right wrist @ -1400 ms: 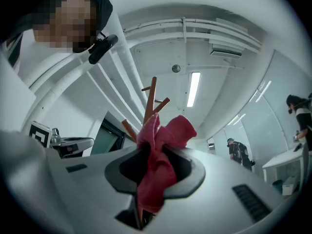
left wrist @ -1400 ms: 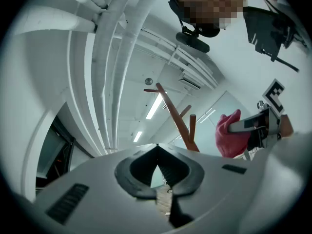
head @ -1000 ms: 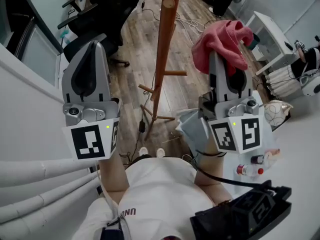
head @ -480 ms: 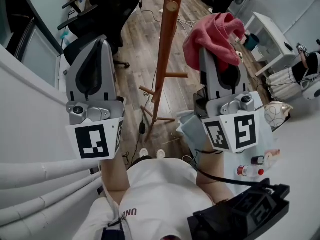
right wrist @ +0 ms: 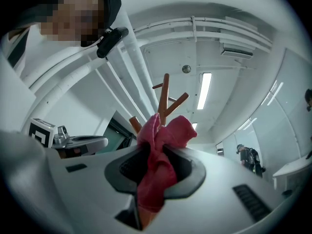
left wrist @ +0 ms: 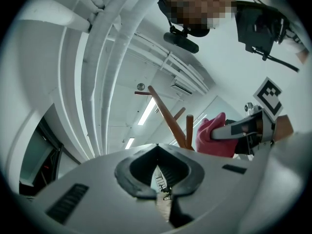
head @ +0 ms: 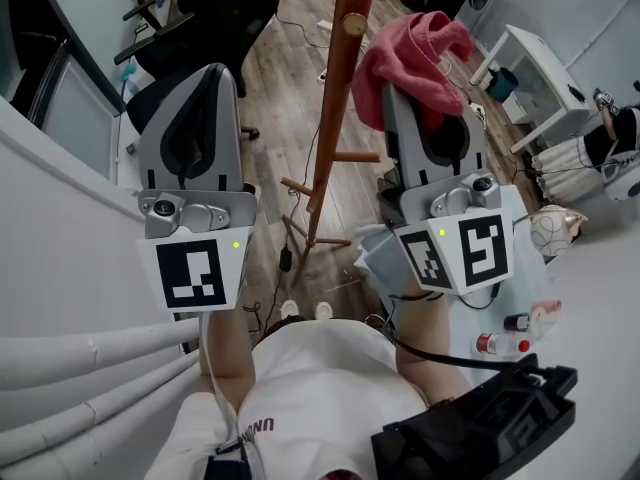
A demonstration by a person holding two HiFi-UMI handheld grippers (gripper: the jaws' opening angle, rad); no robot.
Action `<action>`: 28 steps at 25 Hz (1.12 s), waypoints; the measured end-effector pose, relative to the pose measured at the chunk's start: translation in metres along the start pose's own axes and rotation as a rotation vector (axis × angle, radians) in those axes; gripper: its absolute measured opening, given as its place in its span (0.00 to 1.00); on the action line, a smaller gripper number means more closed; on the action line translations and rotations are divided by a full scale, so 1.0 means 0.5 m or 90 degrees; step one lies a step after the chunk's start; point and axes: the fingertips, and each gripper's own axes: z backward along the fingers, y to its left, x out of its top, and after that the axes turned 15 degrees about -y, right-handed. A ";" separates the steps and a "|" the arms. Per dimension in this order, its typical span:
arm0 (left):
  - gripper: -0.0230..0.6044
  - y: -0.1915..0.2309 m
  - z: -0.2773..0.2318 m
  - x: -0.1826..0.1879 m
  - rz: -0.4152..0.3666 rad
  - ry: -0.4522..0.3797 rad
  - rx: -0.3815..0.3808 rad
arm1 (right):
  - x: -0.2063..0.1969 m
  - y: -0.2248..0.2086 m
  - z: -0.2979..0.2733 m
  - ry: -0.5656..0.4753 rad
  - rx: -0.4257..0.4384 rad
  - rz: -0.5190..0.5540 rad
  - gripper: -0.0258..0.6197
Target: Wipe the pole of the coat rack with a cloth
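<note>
Moved: right hand-held gripper [right wrist: 156, 152] has swung left since a second ago, bringing the pink cloth [head: 415, 43] closer to the coat rack pole [head: 338, 98].
Right hand-held gripper: clamped on the cloth's bunched middle, loose folds spilling past the tips.
Left hand-held gripper [left wrist: 158, 152]: jaws together, nothing between them, left of the pole.
Cloth: just beside the pole, near a peg [head: 353, 23]; contact unclear.
Technique: press the folds flat on the wood, stroke lengthwise, and keep the hard tips off it.
</note>
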 end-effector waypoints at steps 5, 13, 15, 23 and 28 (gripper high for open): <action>0.06 -0.010 0.002 -0.004 0.002 0.006 -0.004 | -0.003 0.006 0.000 0.001 0.006 -0.006 0.18; 0.06 -0.001 0.008 -0.011 0.009 0.018 0.010 | -0.020 0.022 -0.011 0.016 0.016 -0.014 0.18; 0.06 0.000 0.010 -0.012 0.011 0.019 0.012 | -0.023 0.023 -0.010 0.020 0.017 -0.016 0.18; 0.06 -0.002 0.017 -0.024 0.019 0.031 0.012 | -0.041 0.025 -0.002 0.035 0.016 -0.028 0.18; 0.06 -0.004 0.019 -0.029 0.023 0.035 0.012 | -0.052 0.026 0.003 0.045 0.016 -0.029 0.18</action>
